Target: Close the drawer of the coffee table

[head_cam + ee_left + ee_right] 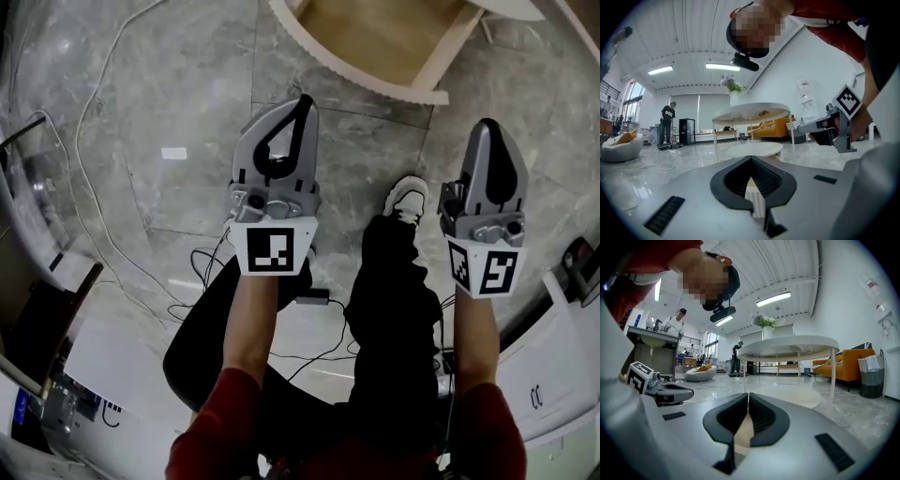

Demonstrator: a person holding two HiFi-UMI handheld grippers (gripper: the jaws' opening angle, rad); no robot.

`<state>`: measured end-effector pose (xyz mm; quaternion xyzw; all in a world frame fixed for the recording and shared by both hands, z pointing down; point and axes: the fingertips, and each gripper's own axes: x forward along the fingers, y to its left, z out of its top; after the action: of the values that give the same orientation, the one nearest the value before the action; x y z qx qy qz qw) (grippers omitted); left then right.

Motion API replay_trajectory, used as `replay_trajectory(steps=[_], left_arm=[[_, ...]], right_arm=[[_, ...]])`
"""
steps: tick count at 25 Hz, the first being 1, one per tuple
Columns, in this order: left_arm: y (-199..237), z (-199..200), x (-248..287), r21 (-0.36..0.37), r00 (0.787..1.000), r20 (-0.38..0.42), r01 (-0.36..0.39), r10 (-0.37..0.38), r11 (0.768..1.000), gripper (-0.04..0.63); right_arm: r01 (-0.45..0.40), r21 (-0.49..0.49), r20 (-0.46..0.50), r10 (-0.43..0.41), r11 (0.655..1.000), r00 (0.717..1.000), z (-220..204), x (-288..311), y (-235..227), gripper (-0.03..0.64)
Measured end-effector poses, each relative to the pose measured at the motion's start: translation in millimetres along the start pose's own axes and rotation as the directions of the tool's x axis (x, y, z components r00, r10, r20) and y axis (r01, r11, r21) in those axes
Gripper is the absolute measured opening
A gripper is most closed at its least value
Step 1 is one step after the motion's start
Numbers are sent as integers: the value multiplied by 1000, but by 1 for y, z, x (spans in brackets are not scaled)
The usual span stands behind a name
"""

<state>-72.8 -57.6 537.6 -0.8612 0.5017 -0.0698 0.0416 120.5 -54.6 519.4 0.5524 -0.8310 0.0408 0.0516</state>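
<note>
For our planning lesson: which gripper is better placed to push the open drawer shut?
Probably left: the left gripper points at the drawer, close to its curved front, while the right gripper sits off past its corner. Both are shut.

Open studio hall: marble floor (169,103), orange sofa (846,365), strip lights (773,299).

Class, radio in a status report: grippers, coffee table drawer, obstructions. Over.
Left gripper and right gripper shut, empty. Pale wooden drawer with curved white front open, untouched. Nothing between it and grippers.
</note>
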Motion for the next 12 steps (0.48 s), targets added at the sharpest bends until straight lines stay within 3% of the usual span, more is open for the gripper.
replay_trajectory(steps=[4,8,12], left_arm=[[-7,-66,8,13,999,48,-24,23,1000,8],[-21,-124,14,-4,998,54,-35,36,999,8],[-29,-143,12,-59,995,75,-54,59,997,8]], right_arm=[[28,-28,75,-26,999,997,-45,9,-10,23],[25,-132,114,-10,991,993,-83,10,-12,23],[30,-85,141,-18,996,990,-100,8,-17,23]])
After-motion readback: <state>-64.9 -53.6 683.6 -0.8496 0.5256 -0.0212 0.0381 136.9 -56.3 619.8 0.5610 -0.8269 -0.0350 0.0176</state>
